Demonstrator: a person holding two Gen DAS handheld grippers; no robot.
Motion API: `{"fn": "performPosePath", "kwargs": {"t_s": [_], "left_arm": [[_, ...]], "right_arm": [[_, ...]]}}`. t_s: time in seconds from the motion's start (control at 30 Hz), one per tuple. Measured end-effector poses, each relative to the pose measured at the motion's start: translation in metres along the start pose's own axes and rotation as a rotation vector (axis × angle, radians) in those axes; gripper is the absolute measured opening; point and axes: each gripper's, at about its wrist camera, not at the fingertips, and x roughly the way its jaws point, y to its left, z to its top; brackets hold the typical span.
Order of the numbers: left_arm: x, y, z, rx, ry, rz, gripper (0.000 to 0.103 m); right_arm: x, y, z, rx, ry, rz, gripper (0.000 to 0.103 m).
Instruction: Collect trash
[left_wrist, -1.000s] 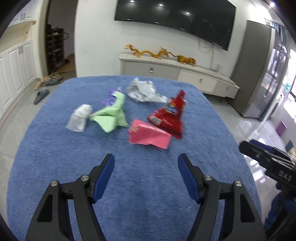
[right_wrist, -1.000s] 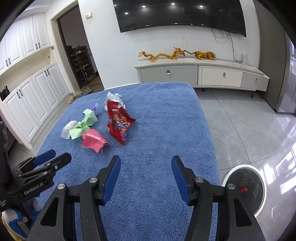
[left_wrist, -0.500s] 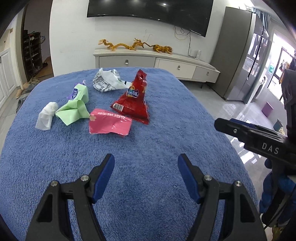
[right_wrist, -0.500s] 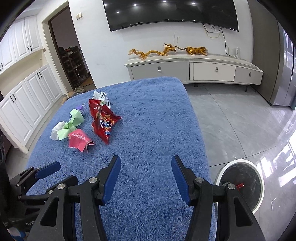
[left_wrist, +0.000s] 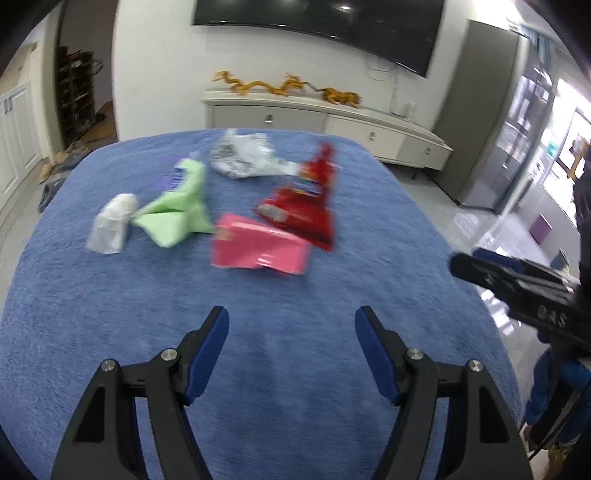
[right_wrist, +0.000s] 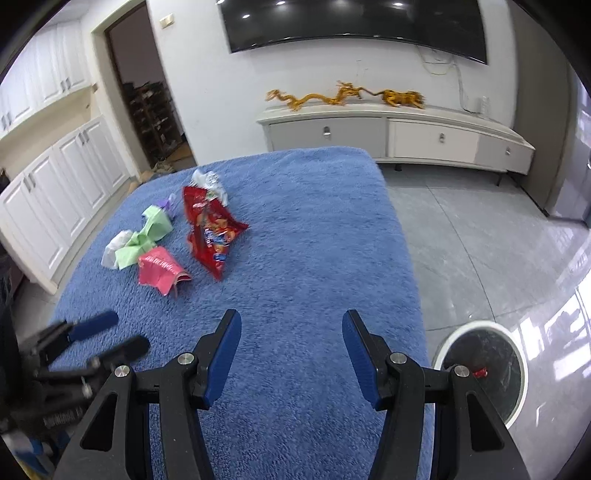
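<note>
Several pieces of trash lie on the blue cloth-covered table (left_wrist: 110, 314): a pink wrapper (left_wrist: 258, 249) (right_wrist: 160, 267), a red snack bag (left_wrist: 303, 206) (right_wrist: 210, 229), a green wrapper (left_wrist: 177, 210) (right_wrist: 147, 236), a white crumpled wrapper (left_wrist: 110, 225) and a silver wrapper (left_wrist: 243, 158) (right_wrist: 208, 182). My left gripper (left_wrist: 291, 317) is open and empty, just short of the pink wrapper. My right gripper (right_wrist: 291, 321) is open and empty over the table's near right part. A round white-rimmed bin (right_wrist: 480, 369) stands on the floor at the right.
A white TV cabinet (right_wrist: 395, 133) with golden dragon figures stands against the far wall. White cupboards (right_wrist: 62, 184) line the left side. The floor (right_wrist: 480, 240) to the right of the table is glossy grey tile.
The left gripper has swung and moved closer to the trash, which looks larger and blurred now. The right gripper has shifted slightly. Both stay open.
</note>
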Motion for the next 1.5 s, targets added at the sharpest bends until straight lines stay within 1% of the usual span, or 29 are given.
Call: {"fn": "performPosePath", "kwargs": {"t_s": [0.1,0.3,0.37,0.43,0.57,0.67,0.73,0.8,0.87,0.9,0.93,0.97,1.0,1.1,1.2,1.27,1.33,1.4,1.5], "left_arm": [[0.0,0.037,0.015,-0.059,-0.027,0.043,0.069],[0.007,0.114,0.053,-0.163,-0.091,0.14,0.069],[0.012,0.13,0.062,-0.19,-0.092,0.138,0.069],[0.022,0.144,0.069,-0.218,-0.084,0.112,0.069],[0.044,0.159,0.077,-0.248,-0.047,0.104,0.067],[0.057,0.16,0.077,-0.239,-0.023,0.122,0.063],[0.065,0.161,0.075,-0.246,-0.002,0.116,0.056],[0.069,0.163,0.071,-0.246,0.007,0.129,0.052],[0.067,0.161,0.071,-0.24,0.002,0.132,0.04],[0.066,0.161,0.071,-0.241,0.002,0.121,0.029],[0.064,0.16,0.069,-0.243,0.002,0.11,0.025],[0.062,0.159,0.067,-0.241,0.0,0.111,0.024],[0.058,0.157,0.064,-0.234,-0.004,0.117,0.022],[0.04,0.15,0.056,-0.226,-0.022,0.124,0.021],[0.013,0.14,0.045,-0.209,-0.052,0.145,0.021],[-0.008,0.131,0.041,-0.193,-0.071,0.138,0.021],[-0.027,0.115,0.038,-0.165,-0.09,0.113,0.021],[-0.04,0.095,0.037,-0.134,-0.093,0.065,0.021],[-0.045,0.048,0.042,-0.07,-0.084,-0.028,0.021]], "right_arm": [[0.011,0.015,0.008,-0.06,0.018,0.039,0.054],[0.042,0.052,0.03,-0.134,0.049,0.173,0.054],[0.05,0.066,0.035,-0.156,0.052,0.232,0.054],[0.057,0.081,0.039,-0.19,0.057,0.287,0.054],[0.07,0.103,0.047,-0.255,0.062,0.344,0.054],[0.089,0.112,0.051,-0.284,0.085,0.352,0.054],[0.105,0.114,0.051,-0.287,0.112,0.353,0.054],[0.12,0.115,0.049,-0.285,0.149,0.361,0.054],[0.132,0.116,0.044,-0.281,0.186,0.373,0.054],[0.133,0.116,0.043,-0.283,0.184,0.369,0.049],[0.131,0.117,0.042,-0.285,0.175,0.371,0.044],[0.128,0.116,0.041,-0.279,0.174,0.381,0.032],[0.125,0.116,0.04,-0.274,0.171,0.393,0.032],[0.106,0.116,0.032,-0.283,0.147,0.402,0.029],[0.083,0.114,0.024,-0.278,0.122,0.428,0.029],[0.062,0.109,0.017,-0.272,0.1,0.444,0.029],[0.042,0.098,0.012,-0.244,0.069,0.449,0.029],[0.024,0.08,0.012,-0.199,0.033,0.447,0.029],[-0.005,0.046,0.008,-0.134,-0.02,0.41,0.029]]}}
